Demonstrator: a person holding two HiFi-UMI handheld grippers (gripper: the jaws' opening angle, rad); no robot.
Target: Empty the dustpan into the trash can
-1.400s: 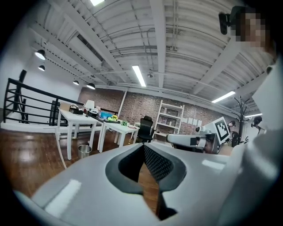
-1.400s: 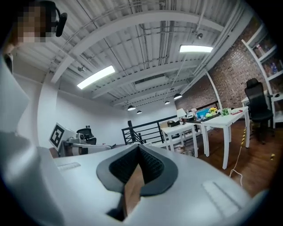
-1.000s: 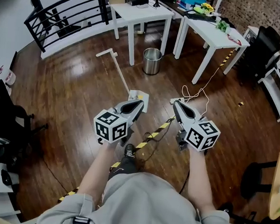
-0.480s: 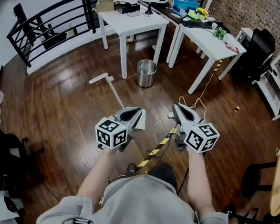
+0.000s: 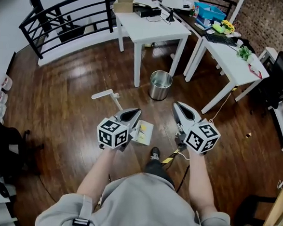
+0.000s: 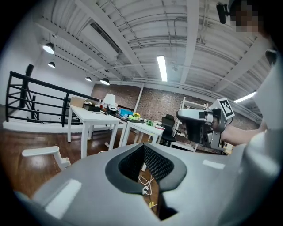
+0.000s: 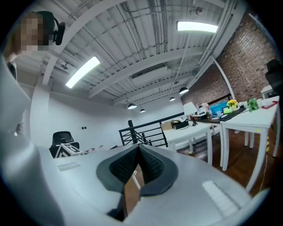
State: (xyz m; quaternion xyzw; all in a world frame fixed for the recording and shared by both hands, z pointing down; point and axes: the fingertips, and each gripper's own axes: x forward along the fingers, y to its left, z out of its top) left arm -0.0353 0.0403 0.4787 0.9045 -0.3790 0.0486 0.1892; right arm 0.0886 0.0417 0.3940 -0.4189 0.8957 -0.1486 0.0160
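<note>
Both claws closed, empty: left gripper [image 5: 134, 112] beside dustpan [image 5: 144, 132] on floor [image 5: 69, 105], right gripper [image 5: 177, 106] alongside. Best approach: open, clamp handle [image 5: 114, 99], carry pan level to trash can [image 5: 160, 85].

Ceiling tube lights [image 6: 162, 68] blazed overhead, glare streaked the wooden floor [image 5: 70, 100]. Gripper views bulged fisheye, corners went black, foreground stayed soft.

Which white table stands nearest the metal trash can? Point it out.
The left white table: the trash can sits by its front legs; the right table stands farther off.
</note>
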